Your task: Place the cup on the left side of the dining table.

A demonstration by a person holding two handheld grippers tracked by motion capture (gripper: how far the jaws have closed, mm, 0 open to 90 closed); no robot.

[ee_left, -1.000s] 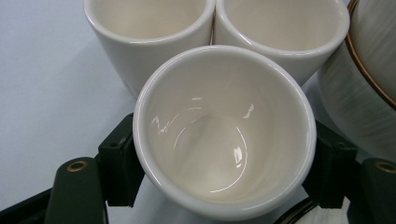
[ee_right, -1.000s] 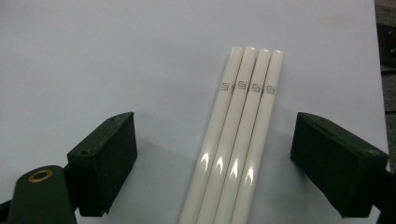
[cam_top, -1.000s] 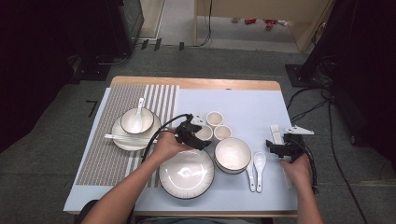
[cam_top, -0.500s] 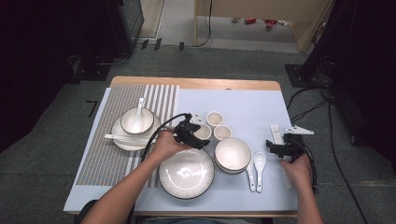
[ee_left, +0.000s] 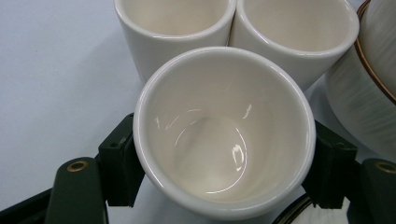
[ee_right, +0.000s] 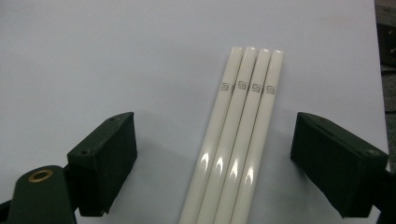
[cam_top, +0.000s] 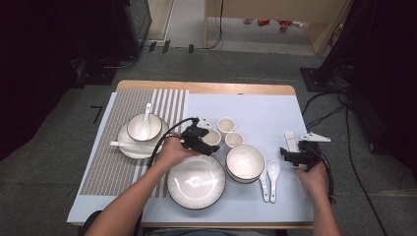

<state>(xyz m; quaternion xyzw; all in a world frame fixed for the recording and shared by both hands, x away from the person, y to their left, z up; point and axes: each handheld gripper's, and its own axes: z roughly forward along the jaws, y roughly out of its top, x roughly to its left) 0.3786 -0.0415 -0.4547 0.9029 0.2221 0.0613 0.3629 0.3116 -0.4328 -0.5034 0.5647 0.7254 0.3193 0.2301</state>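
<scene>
Left gripper view is showing the left gripper [ee_left: 224,168] clasping a small cream cup [ee_left: 223,133], one black pad pressing on each side of its wall (the cup is sitting just in front of two matching cups [ee_left: 173,28], and whether it is touching them cannot be told). High view is placing that cup [cam_top: 211,137] on the pale blue mat [cam_top: 265,110], between the large plate [cam_top: 196,181] and the striped-mat bowl [cam_top: 144,127], with a white bowl [cam_top: 245,162] near it. Right gripper [ee_right: 215,163] is hovering with its jaws standing wide apart, four white chopsticks [ee_right: 238,135] lying untouched between them on the mat.
</scene>
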